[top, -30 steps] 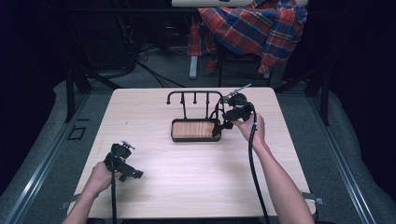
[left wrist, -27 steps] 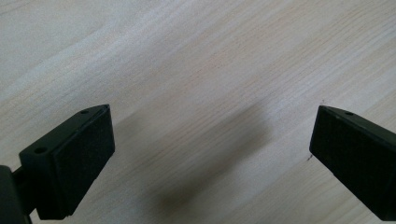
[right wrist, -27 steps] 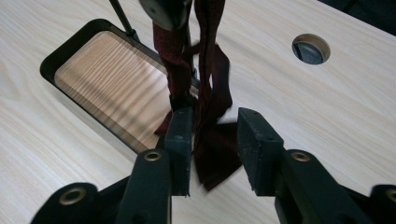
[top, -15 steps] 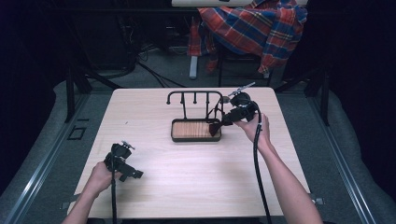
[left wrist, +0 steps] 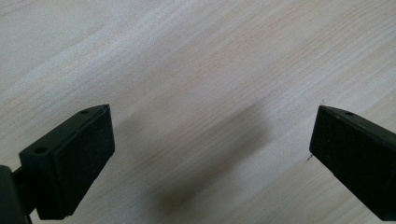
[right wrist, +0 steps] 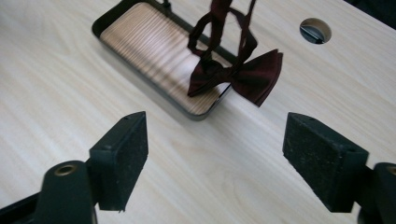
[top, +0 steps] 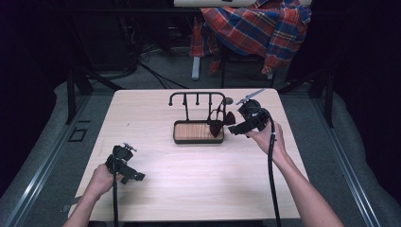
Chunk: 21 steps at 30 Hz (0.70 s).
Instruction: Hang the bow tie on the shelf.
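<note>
Left gripper (top: 124,163) sits low over the near left part of the counter (top: 198,184), held in the left hand (top: 101,179); in the left gripper view its jaws stand wide apart with bare wood between them, grasping nothing. Right gripper (top: 236,127) is held in the right hand (top: 267,139) over the right middle of the counter, pointed left toward the rack (top: 197,97). Its jaws have just been opening and now stand released, well apart, with nothing between the pads; the right gripper view shows bare counter in the gap. Just beyond those jaws hangs the bow tie (right wrist: 236,74), dark red, suspended by its strap from the rack's bar and clear of both pads. The bow hangs over the right end of the tray (right wrist: 116,21), at its rim, and partly over the counter beside it; whether it touches the tray cannot be told. The tray is a black-rimmed base with a ribbed wooden floor, standing under the rack at mid-counter. A round hole (right wrist: 315,30) lies in the counter past the bow tie. Farther off, beyond the counter, a plaid cloth (top: 255,28) drapes over a chair.
</note>
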Motion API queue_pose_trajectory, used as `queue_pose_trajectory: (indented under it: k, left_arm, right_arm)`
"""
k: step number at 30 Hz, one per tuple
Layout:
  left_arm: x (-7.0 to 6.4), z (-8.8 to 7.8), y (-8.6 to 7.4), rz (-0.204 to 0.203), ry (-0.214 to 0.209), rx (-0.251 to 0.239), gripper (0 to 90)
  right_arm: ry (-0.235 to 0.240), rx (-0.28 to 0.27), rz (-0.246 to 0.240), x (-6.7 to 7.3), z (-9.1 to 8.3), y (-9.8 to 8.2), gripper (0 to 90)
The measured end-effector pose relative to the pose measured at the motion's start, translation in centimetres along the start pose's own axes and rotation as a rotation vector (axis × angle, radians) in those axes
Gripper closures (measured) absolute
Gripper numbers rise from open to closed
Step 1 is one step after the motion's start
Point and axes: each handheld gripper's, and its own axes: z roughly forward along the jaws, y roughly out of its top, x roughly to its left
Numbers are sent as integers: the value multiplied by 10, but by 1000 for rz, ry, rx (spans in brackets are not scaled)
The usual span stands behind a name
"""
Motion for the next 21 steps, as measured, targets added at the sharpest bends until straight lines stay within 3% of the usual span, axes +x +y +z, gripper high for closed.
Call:
queue_pose_trajectory:
  k: [7,18,21]
  left_arm:
    - [0,0,0,1,1,-1,1]
    - [0,0,0,2,0,-1,1]
    - [-1,1,0,4,1,5,2]
  right_arm:
    - [32,10,-34,16,-11,-19,149]
    - [33,83,-77,29,-8,-51,124]
    - [33,123,-95,31,-6,-68,77]
